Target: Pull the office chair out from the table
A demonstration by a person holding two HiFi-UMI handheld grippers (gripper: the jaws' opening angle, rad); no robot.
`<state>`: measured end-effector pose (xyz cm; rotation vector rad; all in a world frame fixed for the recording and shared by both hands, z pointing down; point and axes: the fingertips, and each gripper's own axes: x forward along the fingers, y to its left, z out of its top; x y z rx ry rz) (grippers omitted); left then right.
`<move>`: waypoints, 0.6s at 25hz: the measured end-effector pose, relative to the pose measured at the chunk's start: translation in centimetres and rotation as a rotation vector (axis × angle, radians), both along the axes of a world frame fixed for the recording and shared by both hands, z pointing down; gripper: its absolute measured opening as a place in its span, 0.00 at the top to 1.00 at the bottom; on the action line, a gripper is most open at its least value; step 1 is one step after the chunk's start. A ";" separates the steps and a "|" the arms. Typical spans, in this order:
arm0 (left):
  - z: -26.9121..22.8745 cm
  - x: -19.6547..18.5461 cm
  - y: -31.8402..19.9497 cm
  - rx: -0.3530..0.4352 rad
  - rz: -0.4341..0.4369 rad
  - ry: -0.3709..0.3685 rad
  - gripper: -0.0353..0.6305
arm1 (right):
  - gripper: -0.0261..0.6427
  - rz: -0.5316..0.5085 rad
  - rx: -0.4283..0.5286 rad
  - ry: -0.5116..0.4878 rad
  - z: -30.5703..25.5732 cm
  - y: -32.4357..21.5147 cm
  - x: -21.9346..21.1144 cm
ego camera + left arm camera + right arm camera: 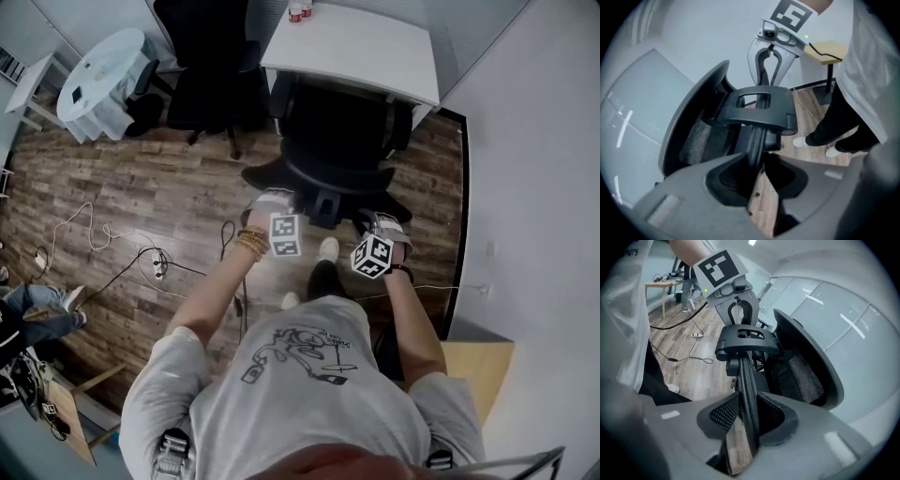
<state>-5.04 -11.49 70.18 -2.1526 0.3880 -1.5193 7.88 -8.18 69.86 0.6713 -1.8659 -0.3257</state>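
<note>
The black mesh office chair (339, 141) stands partly under the white table (375, 52), its backrest turned toward me. My left gripper (273, 201) is shut on the left part of the backrest's top rim (757, 145), which runs between its jaws. On the right part of that rim (747, 404) my right gripper (385, 225) is shut too. The chair's headrest bracket (759, 110) sits between the two grippers. Each gripper view shows the other gripper, the right gripper (769, 56) and the left gripper (736, 310), clamped on the far side of the bracket.
A second black chair (204, 84) stands left of the table, and a round white table (98, 70) lies beyond it. Cables (141, 261) trail over the wooden floor at the left. A wall runs along the right, with a wooden desk (480, 361) beside me. Red cans (299, 12) stand on the white table.
</note>
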 end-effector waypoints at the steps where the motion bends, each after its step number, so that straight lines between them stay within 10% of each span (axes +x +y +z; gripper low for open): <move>1: -0.1 -0.2 0.7 0.000 0.000 0.001 0.77 | 0.78 0.000 0.001 0.000 -0.1 0.6 -0.2; 15: 0.4 -0.4 9.4 0.000 0.012 0.017 0.78 | 0.77 0.018 -0.005 -0.006 0.6 8.5 -0.3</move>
